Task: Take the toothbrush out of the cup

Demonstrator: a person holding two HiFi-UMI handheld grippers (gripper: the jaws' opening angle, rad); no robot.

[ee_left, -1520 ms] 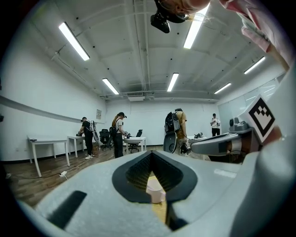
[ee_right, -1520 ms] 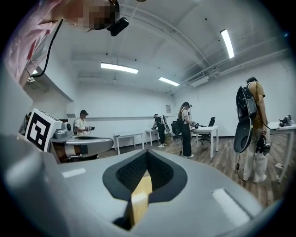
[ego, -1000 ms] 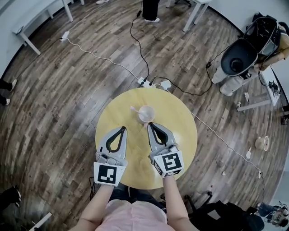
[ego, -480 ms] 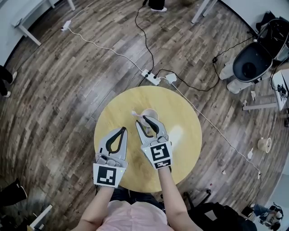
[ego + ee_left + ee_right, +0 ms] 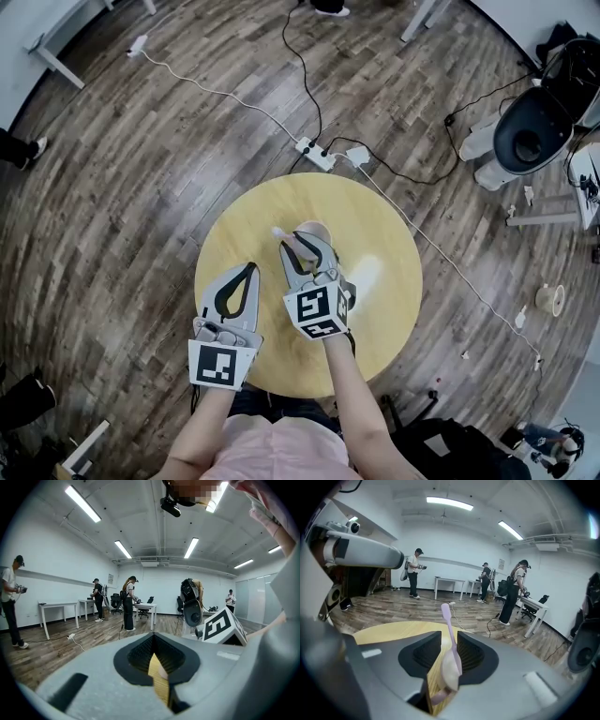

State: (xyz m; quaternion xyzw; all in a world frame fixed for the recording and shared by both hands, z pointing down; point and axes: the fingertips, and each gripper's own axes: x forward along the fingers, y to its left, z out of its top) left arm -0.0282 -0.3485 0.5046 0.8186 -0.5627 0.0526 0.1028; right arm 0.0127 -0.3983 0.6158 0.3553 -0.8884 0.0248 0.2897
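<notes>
The right tongs are released and their two jaws are opening. The toothbrush stands right between them. It is thin and pale pink, and it points up and away past the tips. There is a little room beside it, so the jaws are not squeezing it.

From the head view, the tips of the right tongs reach to the cup and hide part of it. The cup is small and pale. The toothbrush is in the cup, not taken out yet. It leans to the left, and its top end sticks out over the cup's left side.

The left tongs are clenched, tips together, with nothing in them. They sit to the left of the right tongs and well apart from the cup.

The cup stands on a round yellow desk, between the middle and the far edge. The left tongs hang over the near left part of the desk.

Around the desk is a brown wood floor. A white power strip with long cords lies on it, just past the far edge. In the gripper views, people stand by white tables farther off.
</notes>
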